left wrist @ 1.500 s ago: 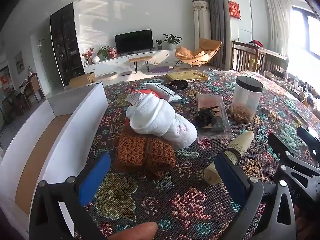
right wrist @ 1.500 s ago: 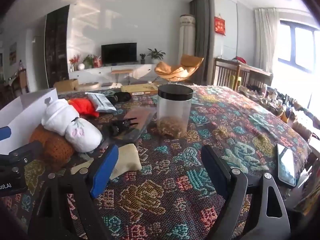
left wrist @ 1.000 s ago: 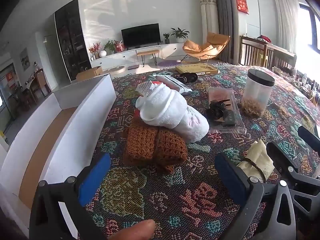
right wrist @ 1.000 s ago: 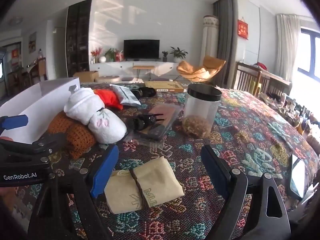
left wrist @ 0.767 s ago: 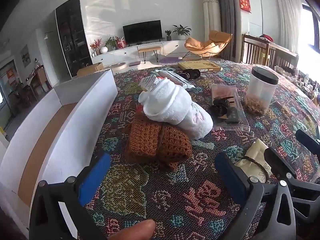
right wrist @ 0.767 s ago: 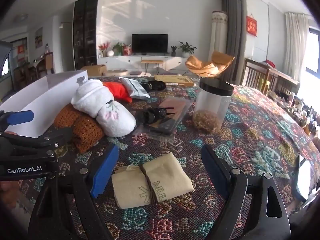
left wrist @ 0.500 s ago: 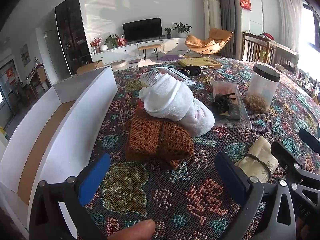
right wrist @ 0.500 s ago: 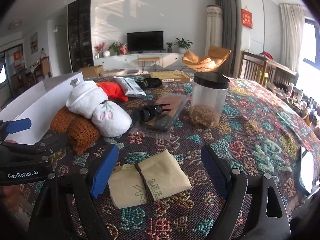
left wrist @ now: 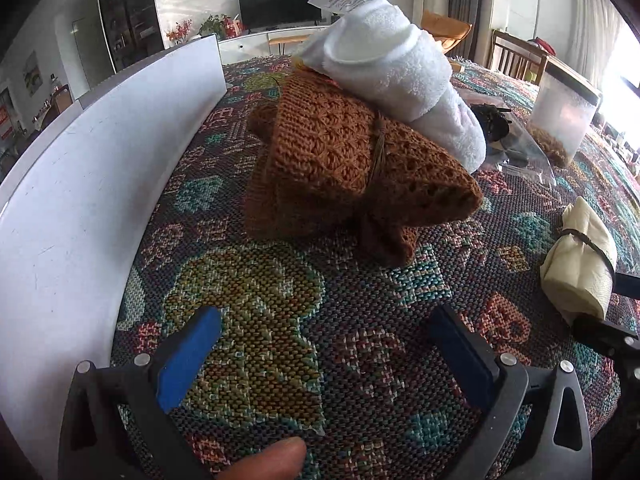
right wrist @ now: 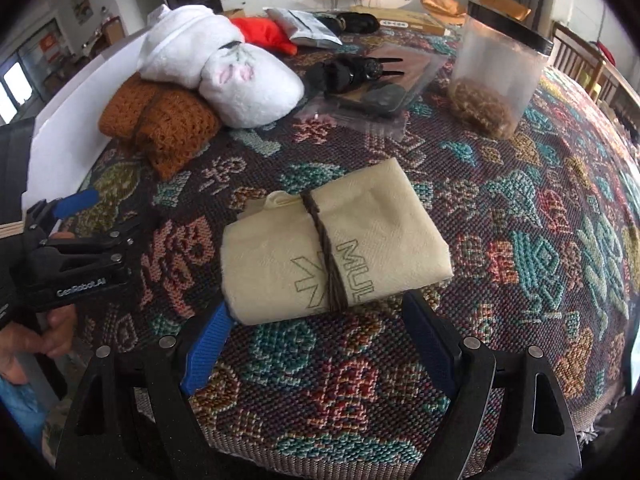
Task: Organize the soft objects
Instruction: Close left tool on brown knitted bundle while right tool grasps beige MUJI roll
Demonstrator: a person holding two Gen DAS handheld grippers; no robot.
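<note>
A folded brown knit cloth [left wrist: 340, 172] tied with string lies on the patterned tablecloth, with a rolled white towel [left wrist: 396, 76] resting on its far side. My left gripper [left wrist: 324, 348] is open, low over the cloth-covered table, a short way in front of the knit. A cream cloth bundle [right wrist: 332, 240] tied with brown cord lies just ahead of my right gripper [right wrist: 320, 340], which is open with its fingertips at the bundle's near edge. The knit [right wrist: 160, 120], the towel [right wrist: 224, 68] and a red cloth [right wrist: 264, 32] also show in the right wrist view.
A white open box [left wrist: 92, 184] runs along the table's left edge. A clear jar with a black lid [right wrist: 496, 72], a plastic bag of black items [right wrist: 368, 76], a silver pouch [right wrist: 304, 28] and a flat cardboard box [right wrist: 412, 24] lie farther back.
Both grippers have dropped lower and moved forward. The left one has closed in on the brown knit; the right one has closed in on the cream bundle. Both stay open.
</note>
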